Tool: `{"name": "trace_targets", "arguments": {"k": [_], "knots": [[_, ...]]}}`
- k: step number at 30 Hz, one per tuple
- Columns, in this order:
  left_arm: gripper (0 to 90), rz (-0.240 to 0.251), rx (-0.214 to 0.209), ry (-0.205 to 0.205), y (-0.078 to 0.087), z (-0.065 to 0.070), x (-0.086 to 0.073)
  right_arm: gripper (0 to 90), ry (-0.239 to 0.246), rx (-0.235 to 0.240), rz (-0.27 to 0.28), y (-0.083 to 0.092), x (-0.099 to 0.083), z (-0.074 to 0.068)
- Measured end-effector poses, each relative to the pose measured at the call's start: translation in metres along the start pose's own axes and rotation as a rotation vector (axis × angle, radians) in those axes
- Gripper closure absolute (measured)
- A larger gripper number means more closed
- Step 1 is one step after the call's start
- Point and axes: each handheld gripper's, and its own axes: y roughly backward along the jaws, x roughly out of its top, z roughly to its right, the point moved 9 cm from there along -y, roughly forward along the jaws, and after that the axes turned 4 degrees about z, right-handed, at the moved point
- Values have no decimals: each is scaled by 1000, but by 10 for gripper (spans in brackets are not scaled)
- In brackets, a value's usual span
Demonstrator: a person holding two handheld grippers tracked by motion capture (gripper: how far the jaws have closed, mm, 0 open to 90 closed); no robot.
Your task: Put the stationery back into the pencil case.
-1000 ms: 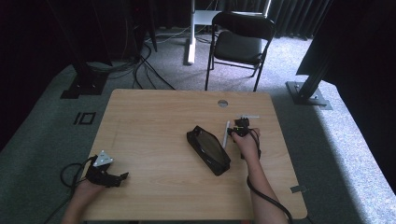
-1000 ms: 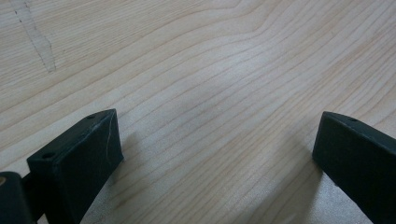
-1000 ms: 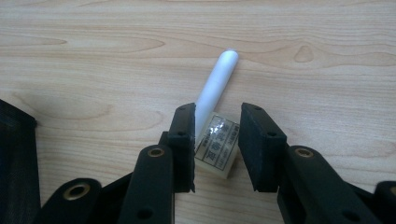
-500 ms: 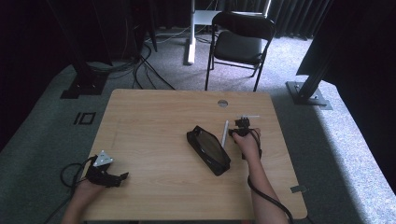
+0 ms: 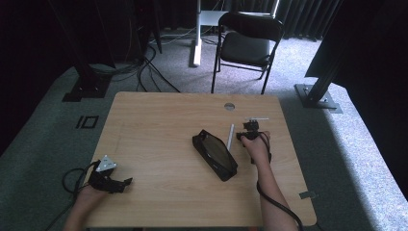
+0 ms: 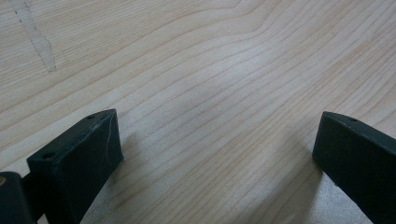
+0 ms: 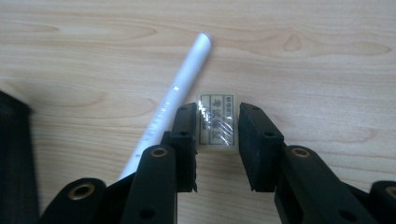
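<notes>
On the wooden table point(image 5: 159, 125), the right gripper point(image 7: 217, 128) clamps a small wrapped eraser point(image 7: 217, 122) beside a white pen point(image 7: 175, 100) and near a black pencil case point(image 5: 214, 154), while the left gripper point(image 6: 215, 144) rests wide open, holding nothing, at the table's near left corner.

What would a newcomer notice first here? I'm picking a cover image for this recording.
Most striking is the small wrapped eraser between the jaws of the right hand-held gripper, right of table centre, with a white pen lying just beside it. Next comes the black pencil case lying diagonally mid-table. The left hand-held gripper rests open at the near left corner of the wooden table.
</notes>
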Motion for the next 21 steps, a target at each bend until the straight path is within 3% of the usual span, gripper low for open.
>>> {"name": "trace_targets", "arguments": {"k": [10,21], "knots": [[16,0,0,0,0,0,0,682,58,65,60,28,15,-20],[16,0,0,0,0,0,0,683,153,200,116,66,27,-73]]}}
